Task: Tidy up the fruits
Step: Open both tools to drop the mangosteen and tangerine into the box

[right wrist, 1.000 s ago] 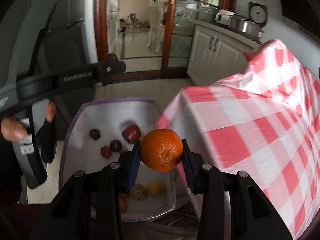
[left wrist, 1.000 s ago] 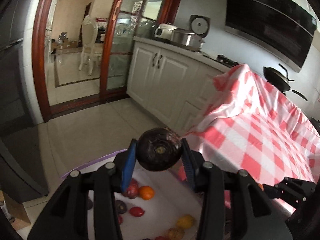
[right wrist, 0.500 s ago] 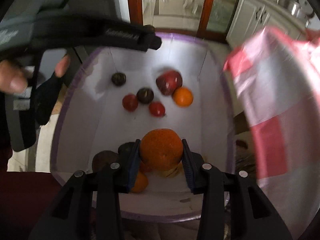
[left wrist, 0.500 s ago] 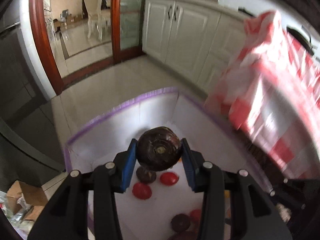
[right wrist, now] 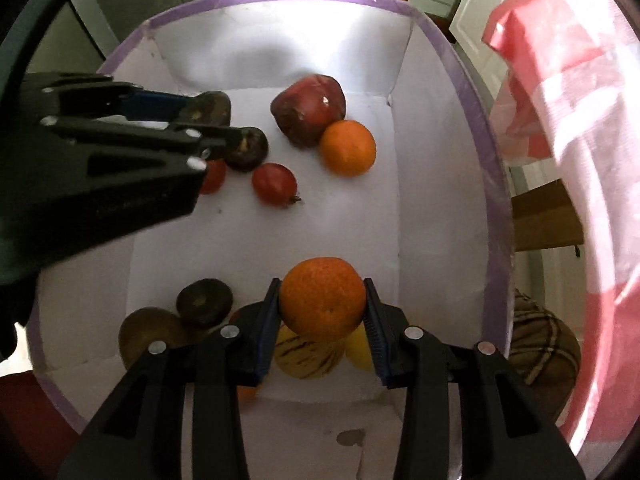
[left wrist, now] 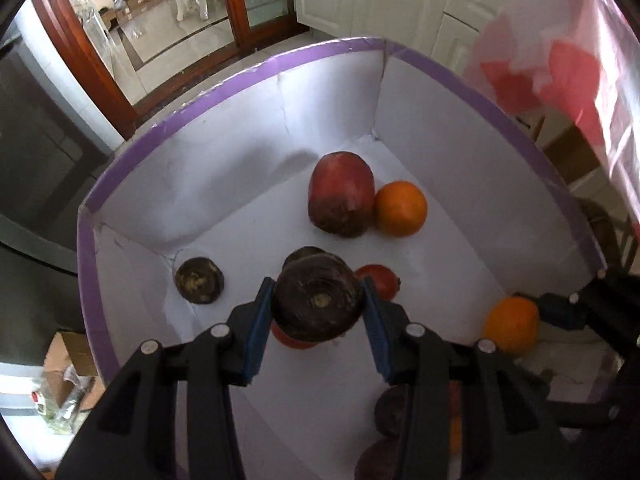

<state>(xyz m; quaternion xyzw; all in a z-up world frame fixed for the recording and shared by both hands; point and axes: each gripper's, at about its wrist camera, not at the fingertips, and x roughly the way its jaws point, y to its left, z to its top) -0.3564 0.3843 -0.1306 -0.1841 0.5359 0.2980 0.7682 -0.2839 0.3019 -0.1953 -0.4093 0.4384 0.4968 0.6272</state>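
Currently we are counting two oranges: one (right wrist: 322, 305) gripped in the right gripper (right wrist: 322, 312), one (right wrist: 347, 147) lying inside the white box (right wrist: 440, 152). The left gripper (left wrist: 318, 308) is clamping a dark fruit (left wrist: 317, 301) over the box; a checked cloth (right wrist: 580, 120) is hanging beside.

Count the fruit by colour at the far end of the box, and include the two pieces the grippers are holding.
Dark fruit: 3, two lying, one in the left gripper
Red fruit: 3, one large, two small
Orange fruit: 2, one lying, one in the right gripper
Total: 8
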